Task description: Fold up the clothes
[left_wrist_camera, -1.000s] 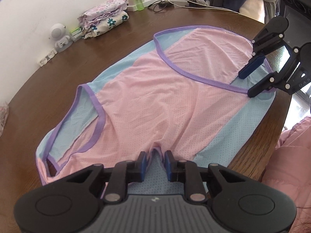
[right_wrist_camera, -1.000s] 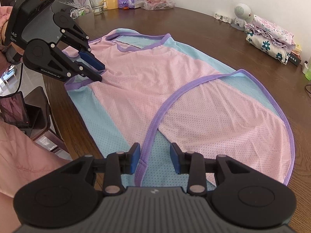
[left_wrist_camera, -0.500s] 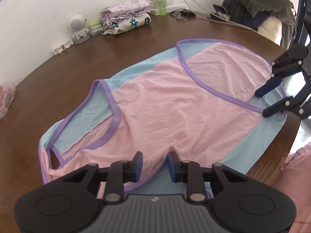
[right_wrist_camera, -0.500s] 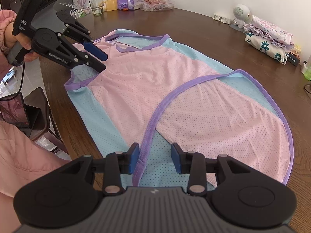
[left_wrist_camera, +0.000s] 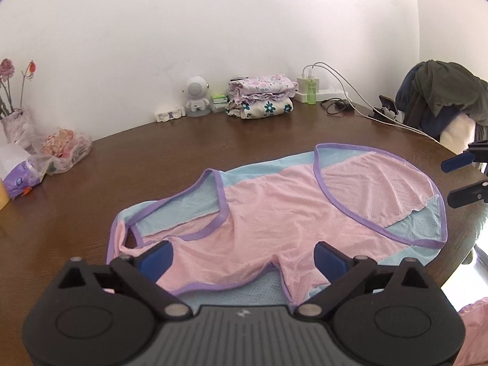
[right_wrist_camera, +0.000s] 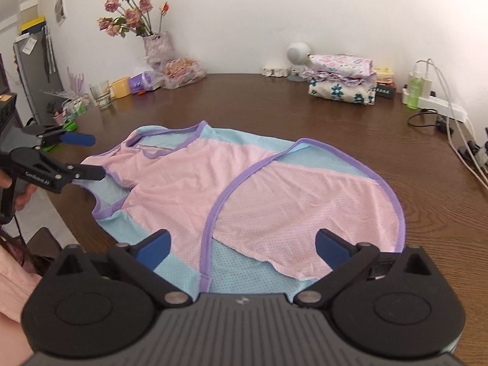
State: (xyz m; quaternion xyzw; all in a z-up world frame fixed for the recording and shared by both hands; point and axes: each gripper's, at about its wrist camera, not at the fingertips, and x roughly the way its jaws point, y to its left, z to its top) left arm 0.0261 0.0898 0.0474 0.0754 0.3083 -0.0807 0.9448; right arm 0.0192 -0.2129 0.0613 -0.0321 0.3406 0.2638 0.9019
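Note:
A pink and light-blue mesh garment with purple trim [left_wrist_camera: 274, 210] lies spread flat on the brown wooden table [left_wrist_camera: 152, 158]; it also shows in the right wrist view [right_wrist_camera: 244, 189]. My left gripper [left_wrist_camera: 244, 259] is open and empty, raised over the garment's near edge; it shows at the left of the right wrist view [right_wrist_camera: 88, 155]. My right gripper [right_wrist_camera: 242, 248] is open and empty above the garment's other near end; its fingers [left_wrist_camera: 460, 178] show at the right edge of the left wrist view.
A stack of folded floral clothes [left_wrist_camera: 262, 96] sits by the wall next to a small white robot toy [left_wrist_camera: 196, 96]. A power strip with cables [right_wrist_camera: 439, 103], a green bottle [right_wrist_camera: 414, 91], a vase of flowers [right_wrist_camera: 155, 45], plastic bags [left_wrist_camera: 65, 149] and cups [right_wrist_camera: 100, 94] stand along the table's edges. A chair with dark clothes [left_wrist_camera: 442, 97] is at the right.
Both grippers opened wide, let go of the garment and rose up and back. The garment now lies flat on the table.

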